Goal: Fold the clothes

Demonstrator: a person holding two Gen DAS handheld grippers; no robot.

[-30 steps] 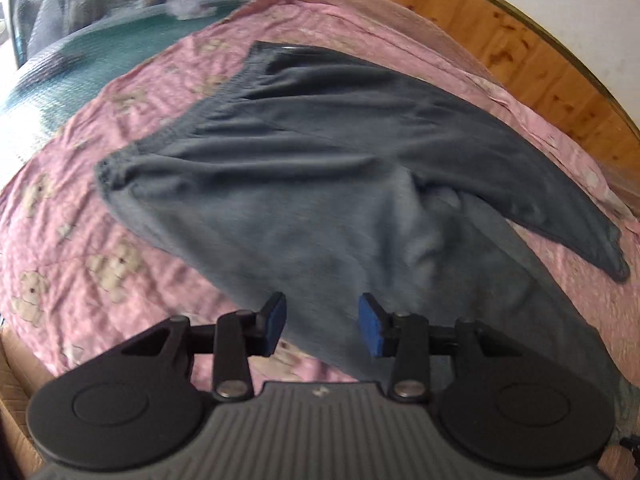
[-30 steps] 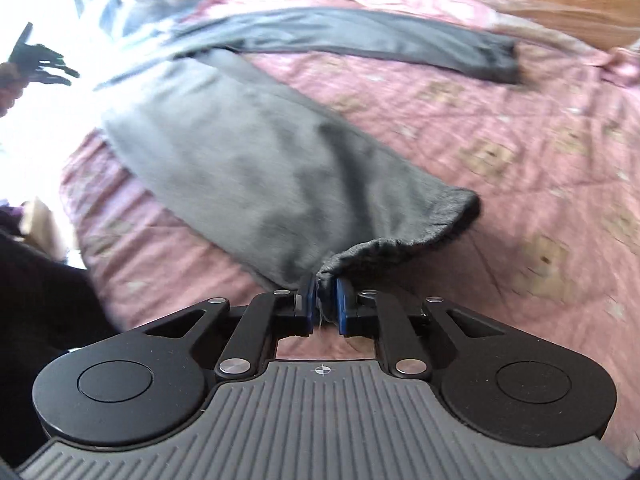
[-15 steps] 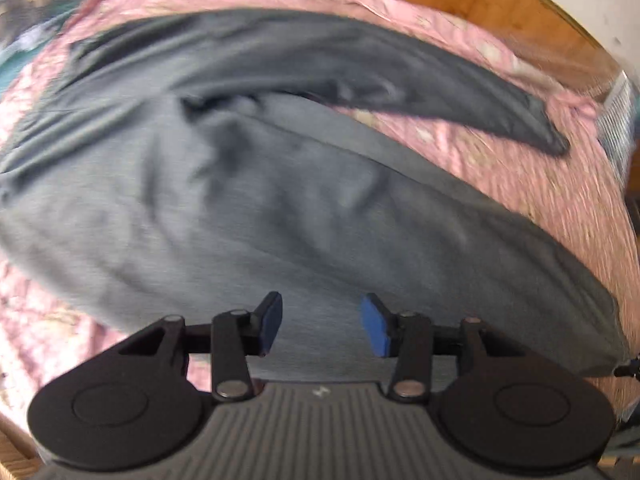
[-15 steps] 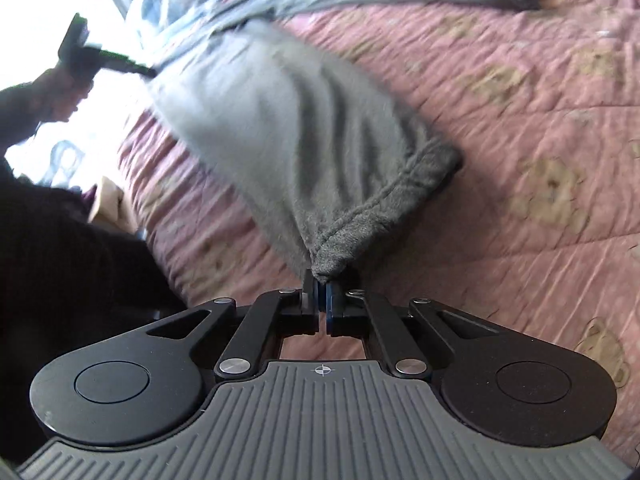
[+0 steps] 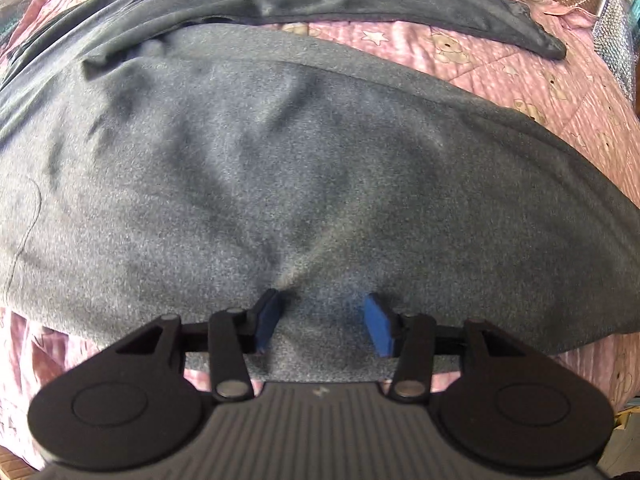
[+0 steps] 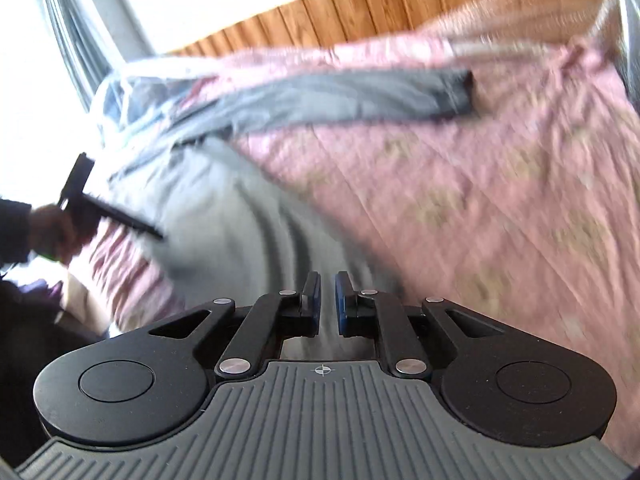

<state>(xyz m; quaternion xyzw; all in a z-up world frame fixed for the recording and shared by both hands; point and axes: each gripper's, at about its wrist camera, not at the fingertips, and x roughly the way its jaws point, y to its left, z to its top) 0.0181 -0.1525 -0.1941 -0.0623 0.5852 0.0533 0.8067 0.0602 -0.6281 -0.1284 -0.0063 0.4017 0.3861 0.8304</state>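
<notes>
We hold the left gripper [image 5: 322,322] pointing steeply down, its blue pads [image 5: 267,322] standing well apart and the jaws opening, with grey cloth below and between them but neither pad pressing on it. Seen from the right wrist, that same gripper sits in our left hand [image 6: 56,230], a dark sleeve at the wrist. Our right gripper [image 6: 328,300] tilts forward and down; its jaws are opening too, a narrow gap between the pads, which do not press on anything.
</notes>
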